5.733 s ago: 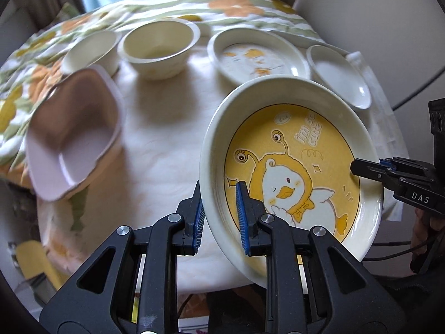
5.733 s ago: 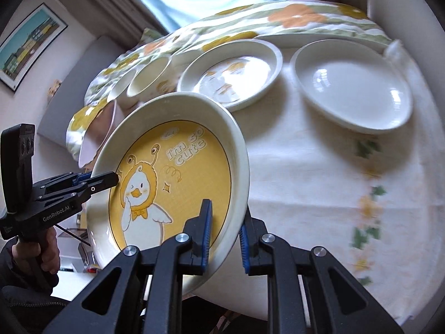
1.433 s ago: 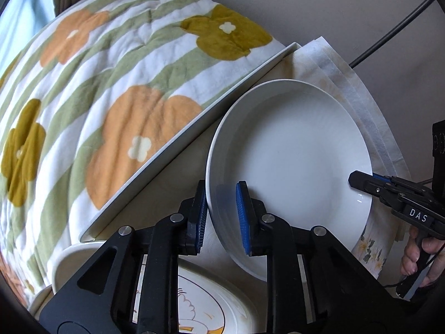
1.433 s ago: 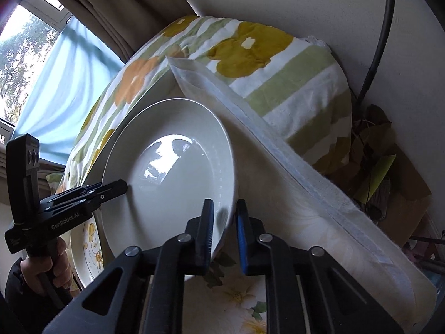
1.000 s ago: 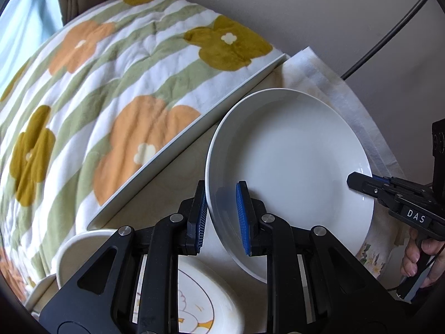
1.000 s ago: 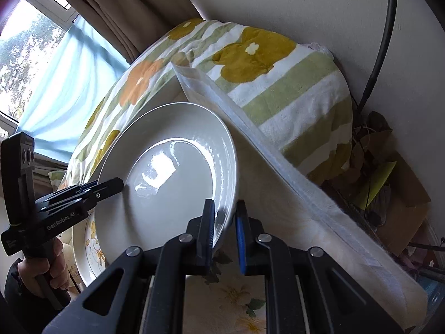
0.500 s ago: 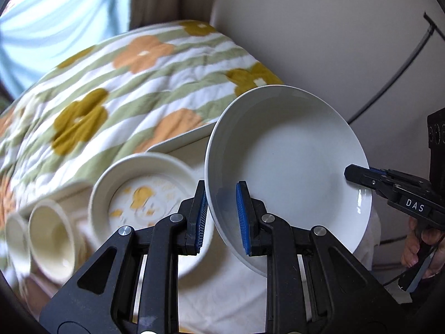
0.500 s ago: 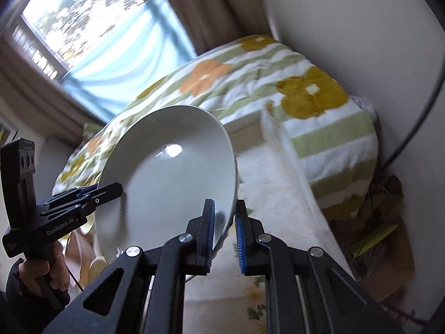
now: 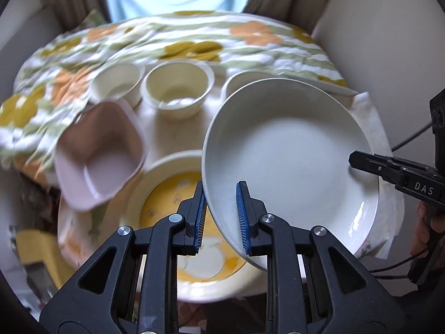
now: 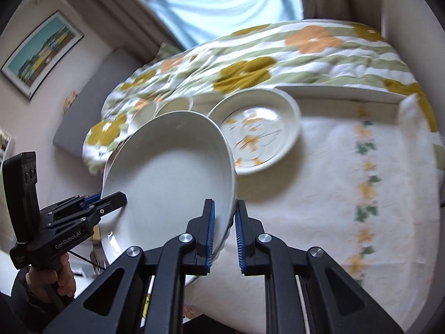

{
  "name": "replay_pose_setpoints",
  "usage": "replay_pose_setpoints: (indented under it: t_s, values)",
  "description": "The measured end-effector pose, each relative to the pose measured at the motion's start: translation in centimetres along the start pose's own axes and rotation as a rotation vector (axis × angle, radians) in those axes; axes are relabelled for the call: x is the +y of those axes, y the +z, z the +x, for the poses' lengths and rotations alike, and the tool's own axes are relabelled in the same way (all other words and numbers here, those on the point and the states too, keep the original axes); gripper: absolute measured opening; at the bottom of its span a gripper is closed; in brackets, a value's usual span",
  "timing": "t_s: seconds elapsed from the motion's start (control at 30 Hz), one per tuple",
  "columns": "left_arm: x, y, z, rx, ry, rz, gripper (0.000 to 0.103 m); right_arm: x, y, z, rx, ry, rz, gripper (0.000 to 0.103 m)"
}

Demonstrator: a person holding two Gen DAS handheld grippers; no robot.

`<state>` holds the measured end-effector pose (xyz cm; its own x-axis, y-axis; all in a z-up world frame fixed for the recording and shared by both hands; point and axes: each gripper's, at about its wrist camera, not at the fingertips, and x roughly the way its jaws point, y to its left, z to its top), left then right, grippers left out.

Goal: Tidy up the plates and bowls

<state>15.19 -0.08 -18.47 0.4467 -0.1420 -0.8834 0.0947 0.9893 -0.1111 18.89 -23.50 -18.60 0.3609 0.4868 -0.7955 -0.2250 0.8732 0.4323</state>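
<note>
A plain white ceramic plate (image 9: pixel 289 161) hangs above the cloth-covered counter (image 10: pixel 333 194), over the yellow duck-print plate (image 9: pixel 167 222). Left lies a pink square bowl (image 9: pixel 97 153); two cream bowls (image 9: pixel 178 89) stand far.

Tilted plain white plate (image 9: pixel 289 153) held above yellow duck plate (image 9: pixel 178 194).

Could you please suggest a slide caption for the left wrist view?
Both grippers, left gripper and right gripper, carry a white plate above the yellow duck plate.
</note>
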Motion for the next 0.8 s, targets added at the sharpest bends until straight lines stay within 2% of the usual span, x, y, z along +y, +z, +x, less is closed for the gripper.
replay_pose_setpoints:
  t_s: [0.1, 0.27, 0.47, 0.8]
  values:
    - [2.9, -2.6, 0.8, 0.038, 0.018, -0.051, 0.018, 1.8, -0.9, 2.6, 0.047, 0.015, -0.03, 0.013]
    - [5.9, -5.0, 2.9, 0.093, 0.012, -0.083, 0.018, 3.5, -2.6, 5.9, 0.107, -0.001, -0.032, 0.013]
    - [7.3, -5.4, 5.2, 0.123, -0.01, -0.081, 0.018, 4.4, -3.3, 7.3, 0.129, -0.047, -0.025, 0.013]
    - [7.0, -4.8, 7.1, 0.149, 0.026, -0.014, 0.018, 5.7, -3.0, 8.1, 0.118, -0.115, -0.048, 0.013]
